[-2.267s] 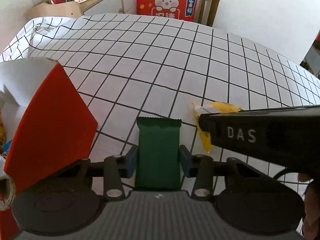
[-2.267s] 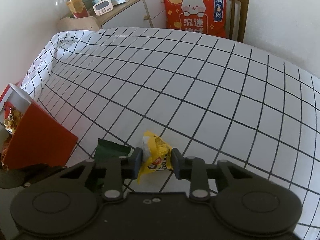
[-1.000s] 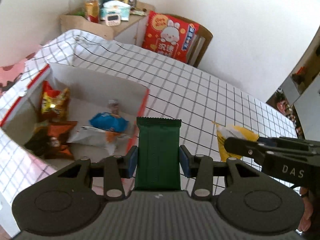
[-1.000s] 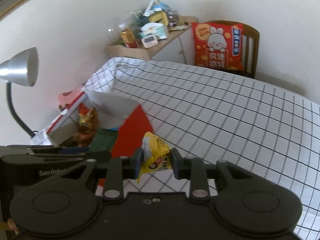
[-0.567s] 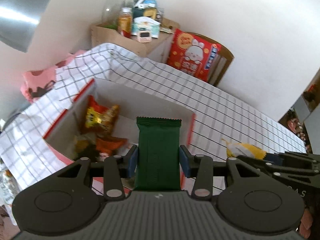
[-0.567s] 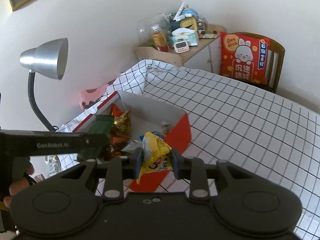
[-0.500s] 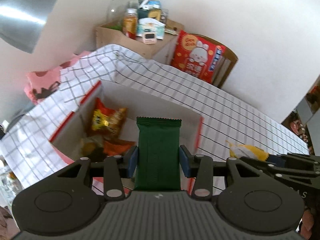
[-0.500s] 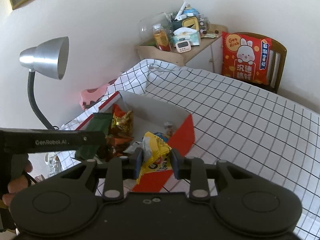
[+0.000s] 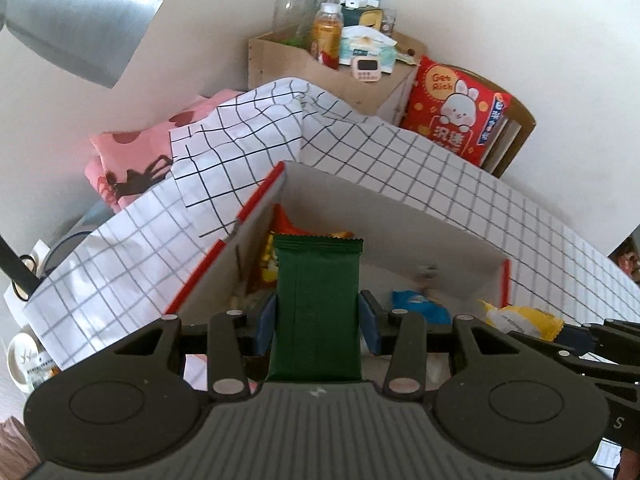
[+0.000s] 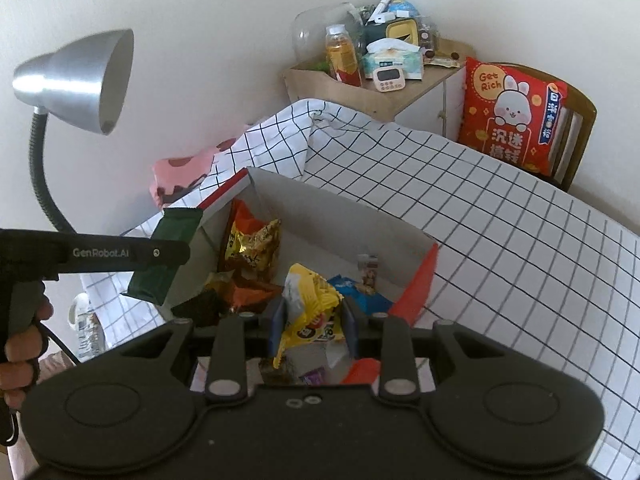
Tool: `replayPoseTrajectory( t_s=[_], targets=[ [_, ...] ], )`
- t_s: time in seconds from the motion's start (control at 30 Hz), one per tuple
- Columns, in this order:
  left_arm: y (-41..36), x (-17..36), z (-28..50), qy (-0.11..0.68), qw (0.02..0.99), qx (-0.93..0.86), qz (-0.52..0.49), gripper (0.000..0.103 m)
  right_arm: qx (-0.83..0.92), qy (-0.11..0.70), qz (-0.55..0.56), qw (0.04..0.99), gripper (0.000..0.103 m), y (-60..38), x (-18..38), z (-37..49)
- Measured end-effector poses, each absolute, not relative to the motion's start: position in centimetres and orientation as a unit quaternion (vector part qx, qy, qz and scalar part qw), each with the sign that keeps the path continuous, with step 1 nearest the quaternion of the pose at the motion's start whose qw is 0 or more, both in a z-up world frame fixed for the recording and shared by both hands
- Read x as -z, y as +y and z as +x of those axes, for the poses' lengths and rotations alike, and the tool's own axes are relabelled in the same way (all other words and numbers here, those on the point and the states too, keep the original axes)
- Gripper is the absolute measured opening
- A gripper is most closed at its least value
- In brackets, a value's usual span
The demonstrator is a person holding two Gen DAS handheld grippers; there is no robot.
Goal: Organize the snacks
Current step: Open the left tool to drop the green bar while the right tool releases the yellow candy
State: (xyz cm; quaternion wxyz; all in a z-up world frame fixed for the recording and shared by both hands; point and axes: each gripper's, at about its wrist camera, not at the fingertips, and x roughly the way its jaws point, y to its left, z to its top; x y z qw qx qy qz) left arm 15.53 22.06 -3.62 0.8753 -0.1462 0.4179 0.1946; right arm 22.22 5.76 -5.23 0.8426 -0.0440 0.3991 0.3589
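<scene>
My left gripper (image 9: 318,320) is shut on a dark green snack bar (image 9: 318,304) and holds it above the left wall of a red-edged white box (image 9: 384,216). From the right wrist view the green bar (image 10: 166,256) hangs over the box's left rim (image 10: 224,194). My right gripper (image 10: 312,324) is shut on a yellow snack bag (image 10: 310,308) above the box's near part. The yellow bag also shows in the left wrist view (image 9: 520,318). Inside the box lie an orange-and-gold chip bag (image 10: 252,240), a blue packet (image 10: 360,292) and other snacks.
The box stands on a table with a black-grid white cloth (image 10: 520,240). A silver desk lamp (image 10: 76,80) rises at the left. A wooden cabinet (image 10: 368,76) with bottles and a timer and a chair with a red cushion (image 10: 512,116) stand behind.
Both grippers have moved left from the open tablecloth to above the box, each still holding its snack. The view now looks down into the box from closer.
</scene>
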Motion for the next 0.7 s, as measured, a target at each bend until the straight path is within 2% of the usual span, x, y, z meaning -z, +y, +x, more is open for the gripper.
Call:
replayPoseTrajectory(
  t_s=[0.2,0.4,0.7],
  targets=[
    [24.1,5.6,17.3,0.437,0.866,-0.201,-0.136,0.043,-0.352,0.405,-0.073,0.841,0.028,9.1,7.1,23.4],
    [24.7,7.7,18.8,0.453,0.859,-0.198,-0.135,0.043,-0.343,0.409,-0.105,0.839,0.021,11.3,9.2,24.6],
    [24.2,10.6,20.2,0.482,0.848,-0.177,-0.13,0.043,-0.342,0.438,-0.099,0.825,0.025,11.3,11.0,25.1]
  ],
)
